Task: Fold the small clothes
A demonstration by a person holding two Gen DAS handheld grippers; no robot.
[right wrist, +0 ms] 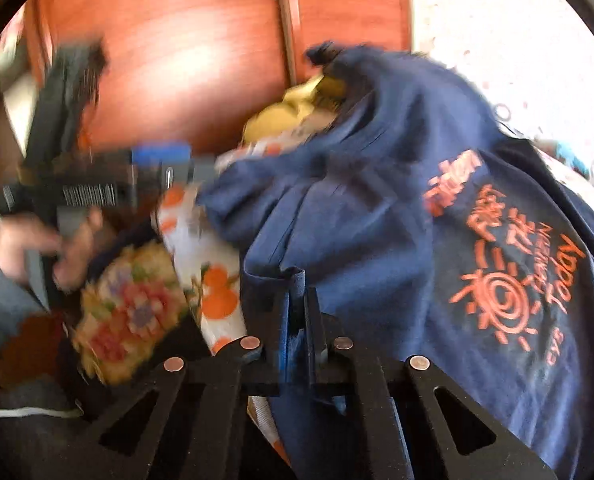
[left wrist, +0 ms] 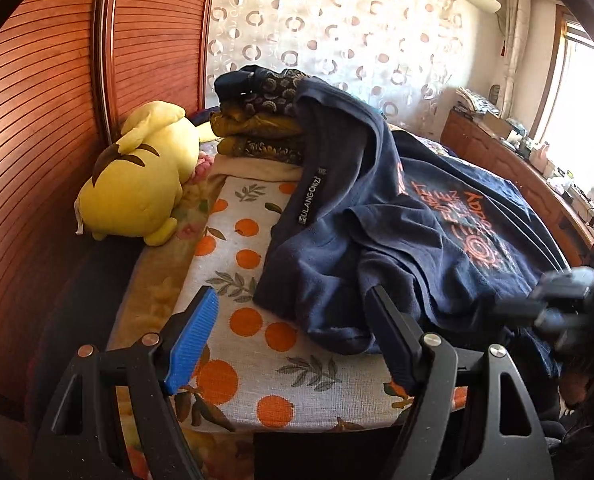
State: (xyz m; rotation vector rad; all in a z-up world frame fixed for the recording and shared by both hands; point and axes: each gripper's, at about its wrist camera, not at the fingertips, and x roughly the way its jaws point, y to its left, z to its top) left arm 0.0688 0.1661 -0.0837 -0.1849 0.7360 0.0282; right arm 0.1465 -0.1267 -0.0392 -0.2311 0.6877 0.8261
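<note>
Left tool [left wrist: 293, 336]: fingers spread wide, pinching nothing; it hangs above the orange-print sheet [left wrist: 233, 264] at the near edge of the bed, its right finger [left wrist: 393, 340] just beside the shirt's near hem.
Right tool [right wrist: 297, 320]: fingers pressed together on a fold of the shirt's edge, cloth bunched between them.
Shirt [left wrist: 417, 220]: navy, with orange sun print and lettering facing up; lies rumpled across the middle of the bed, the collar end draped up against the pile of clothes.
Pile of clothes [left wrist: 257, 120]: folded dark and mustard patterned pieces, stacked toward the far edge of the bed.
Plush toy [left wrist: 137, 184]: yellow, on its side at the bed's left edge, against the wooden wall panel [left wrist: 37, 120].
Right wrist view: motion-blurred; fine detail cannot be told.
</note>
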